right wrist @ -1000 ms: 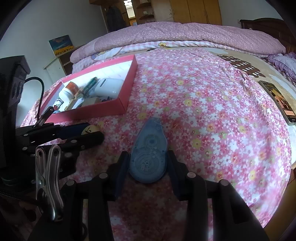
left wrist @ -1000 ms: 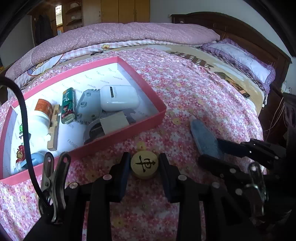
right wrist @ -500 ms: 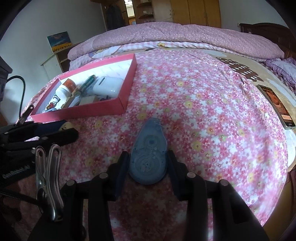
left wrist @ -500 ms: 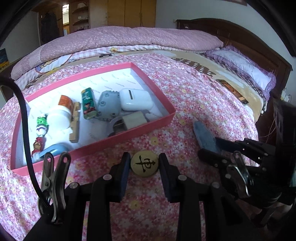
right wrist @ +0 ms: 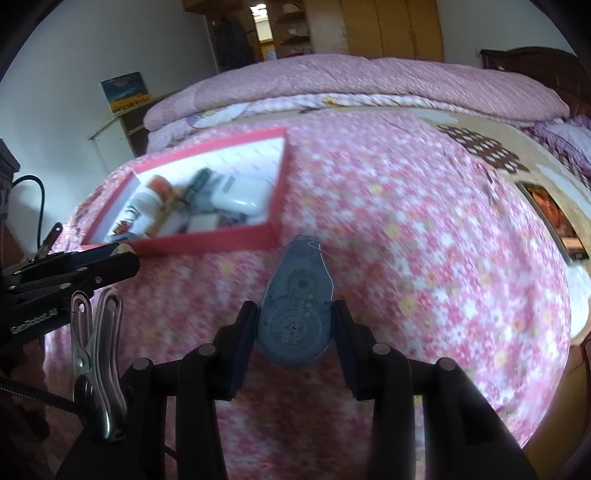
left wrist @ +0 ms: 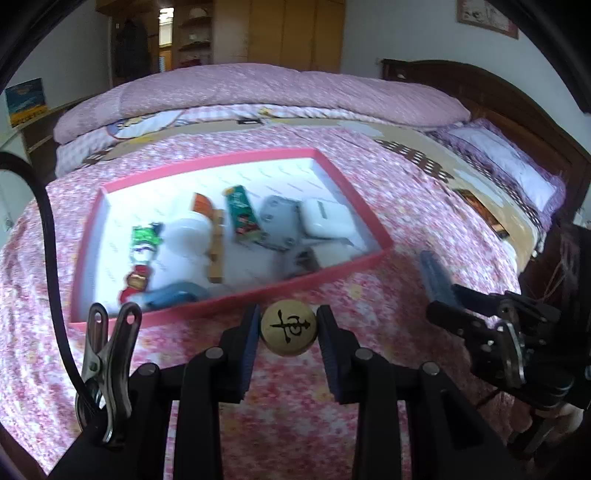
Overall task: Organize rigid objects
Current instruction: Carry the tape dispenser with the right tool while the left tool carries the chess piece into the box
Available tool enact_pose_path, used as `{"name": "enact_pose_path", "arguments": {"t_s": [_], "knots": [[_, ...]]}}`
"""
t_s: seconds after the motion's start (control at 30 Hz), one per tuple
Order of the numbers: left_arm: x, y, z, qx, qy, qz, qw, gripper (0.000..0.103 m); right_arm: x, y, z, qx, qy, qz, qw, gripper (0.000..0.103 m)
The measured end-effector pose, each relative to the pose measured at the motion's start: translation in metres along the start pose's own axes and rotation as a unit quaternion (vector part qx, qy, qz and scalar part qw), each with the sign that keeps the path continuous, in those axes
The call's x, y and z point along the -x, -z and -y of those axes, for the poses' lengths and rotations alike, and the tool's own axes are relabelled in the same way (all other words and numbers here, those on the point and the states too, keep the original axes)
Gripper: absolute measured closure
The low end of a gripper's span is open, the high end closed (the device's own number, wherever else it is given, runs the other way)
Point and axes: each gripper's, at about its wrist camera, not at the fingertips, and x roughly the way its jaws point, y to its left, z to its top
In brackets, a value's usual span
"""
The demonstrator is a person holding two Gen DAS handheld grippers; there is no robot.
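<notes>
Your left gripper [left wrist: 289, 328] has its jaws closed on a round wooden chess piece [left wrist: 289, 328], its flat face with the black character turned up toward the camera. The disc hangs above the floral bedspread [left wrist: 406, 206], just short of the near wall of the pink box [left wrist: 229, 301].

Your right gripper [right wrist: 295, 325] has its jaws clamped on the wide, round end of a blue teardrop-shaped correction tape dispenser [right wrist: 297, 306]. Its long axis runs straight ahead along the fingers, and the narrow tip points away from you toward the near right corner of the box [right wrist: 207, 240]. In the left wrist view the same dispenser [left wrist: 436, 275] shows edge-on, to the right of the box and apart from it.

The box lies open on the bed with its long side running left to right in the left wrist view. Inside you can make out a white bottle with an orange cap [left wrist: 188, 240], a green tin [left wrist: 243, 214] lying lengthwise front to back, a white case [left wrist: 325, 221] near the right wall, a grey object [left wrist: 277, 221] beside it, and a small figure toy [left wrist: 142, 254] at the left. The contents are blurred.

Beyond the bedspread a folded pink quilt [left wrist: 277, 92] lies across the far end, a pillow [left wrist: 502, 162] rests against the dark wooden headboard [left wrist: 480, 88], and wooden wardrobe doors [left wrist: 280, 33] stand behind.
</notes>
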Motion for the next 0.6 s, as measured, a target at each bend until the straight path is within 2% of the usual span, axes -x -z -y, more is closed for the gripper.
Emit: {"name": "enact_pose_path", "arguments": {"t_s": [0.3, 0.6], "knots": [[0.011, -0.017, -0.038, 0.034, -0.029, 0.020, 0.9988, 0.070, -0.004, -0.031, -0.035, 0.029, -0.037, 0.007, 0.999, 0.061], [0.001, -0.039, -0.069, 0.051, -0.054, 0.029, 0.9968, 0.070, -0.027, -0.059, -0.064, 0.045, -0.060, 0.002, 0.997, 0.061]]}}
